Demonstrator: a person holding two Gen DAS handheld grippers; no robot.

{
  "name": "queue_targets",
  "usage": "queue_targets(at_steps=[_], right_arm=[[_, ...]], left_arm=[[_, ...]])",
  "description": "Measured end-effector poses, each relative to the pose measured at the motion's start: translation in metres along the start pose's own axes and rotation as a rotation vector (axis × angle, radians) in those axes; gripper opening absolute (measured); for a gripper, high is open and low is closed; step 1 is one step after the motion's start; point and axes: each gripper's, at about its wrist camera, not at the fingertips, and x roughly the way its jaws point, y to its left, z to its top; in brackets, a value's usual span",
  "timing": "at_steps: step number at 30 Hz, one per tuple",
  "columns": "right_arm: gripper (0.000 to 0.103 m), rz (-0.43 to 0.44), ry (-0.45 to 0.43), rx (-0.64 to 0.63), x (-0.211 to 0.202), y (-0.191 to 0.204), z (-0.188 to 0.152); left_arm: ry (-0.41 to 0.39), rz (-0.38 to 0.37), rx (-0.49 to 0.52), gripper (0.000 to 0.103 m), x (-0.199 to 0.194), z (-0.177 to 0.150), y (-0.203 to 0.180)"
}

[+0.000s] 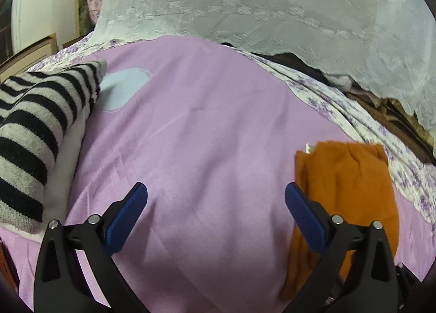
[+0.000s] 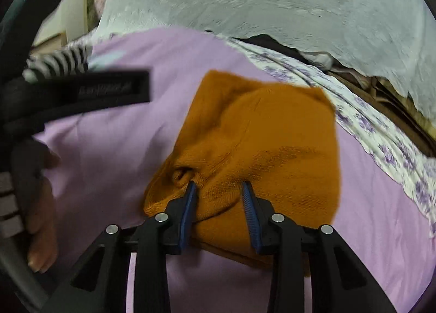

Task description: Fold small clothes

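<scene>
The orange knit garment (image 2: 253, 149), soft, light and limp, lies bunched on the bed (image 2: 114, 133) towards its right edge; the right hand-held gripper (image 2: 219, 190) straddles its near fold at narrow gap, best pinched there; the left hand-held gripper (image 1: 215, 198) stands wide, empty.

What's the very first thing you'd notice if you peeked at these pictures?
The orange cloth, bunched on the purple bedsheet, catches the eye first, with the right gripper and its jaws around a fold at its near edge. Next comes the black-and-white striped garment at the left.
</scene>
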Motion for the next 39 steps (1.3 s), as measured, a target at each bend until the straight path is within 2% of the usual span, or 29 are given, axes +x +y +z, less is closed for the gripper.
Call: queue_targets(at_steps=[4, 7, 9, 12, 15, 16, 18, 20, 23, 24, 26, 27, 29, 36, 39], right_arm=[[0.036, 0.079, 0.006, 0.023, -0.008, -0.014, -0.003], [0.036, 0.181, 0.001, 0.075, -0.024, -0.034, -0.007], [0.037, 0.218, -0.021, 0.132, -0.036, -0.05, -0.004], [0.037, 0.199, -0.082, 0.227, -0.052, -0.082, 0.006], [0.037, 0.163, -0.111, 0.298, -0.047, -0.106, 0.022], [0.036, 0.158, -0.112, 0.309, -0.041, -0.111, 0.029], [0.035, 0.162, -0.101, 0.33, -0.024, -0.116, 0.042], [0.033, 0.164, -0.074, 0.352, 0.0, -0.119, 0.053], [0.033, 0.105, 0.027, 0.355, 0.054, -0.127, 0.06], [0.034, 0.116, 0.046, 0.367, 0.066, -0.13, 0.056], [0.052, 0.12, 0.025, 0.378, 0.077, -0.138, 0.048], [0.053, 0.165, 0.024, 0.426, 0.08, -0.146, 0.043], [0.053, 0.198, 0.025, 0.448, 0.079, -0.151, 0.042], [0.05, 0.185, -0.097, 0.425, 0.043, -0.147, 0.039], [0.048, 0.203, -0.113, 0.437, 0.037, -0.151, 0.04]], left_arm=[[0.019, -0.007, 0.087, 0.098, 0.005, -0.009, -0.023], [0.007, 0.03, 0.176, 0.098, 0.007, -0.019, -0.039], [-0.011, 0.043, 0.205, 0.099, 0.003, -0.021, -0.045], [-0.043, 0.011, 0.197, 0.098, -0.009, -0.02, -0.048], [-0.048, -0.062, 0.196, 0.098, -0.015, -0.019, -0.06], [-0.049, -0.061, 0.219, 0.098, -0.013, -0.021, -0.067], [-0.044, -0.014, 0.28, 0.099, -0.002, -0.028, -0.08], [-0.032, 0.068, 0.347, 0.099, 0.012, -0.037, -0.09], [-0.022, 0.07, 0.341, 0.099, 0.016, -0.037, -0.089], [-0.018, 0.069, 0.338, 0.099, 0.017, -0.037, -0.088], [-0.015, 0.069, 0.338, 0.099, 0.019, -0.037, -0.088], [-0.015, 0.068, 0.337, 0.099, 0.019, -0.038, -0.088], [-0.014, 0.062, 0.336, 0.099, 0.019, -0.038, -0.088], [-0.018, 0.057, 0.326, 0.099, 0.018, -0.039, -0.085], [-0.016, 0.055, 0.323, 0.099, 0.018, -0.039, -0.086]])
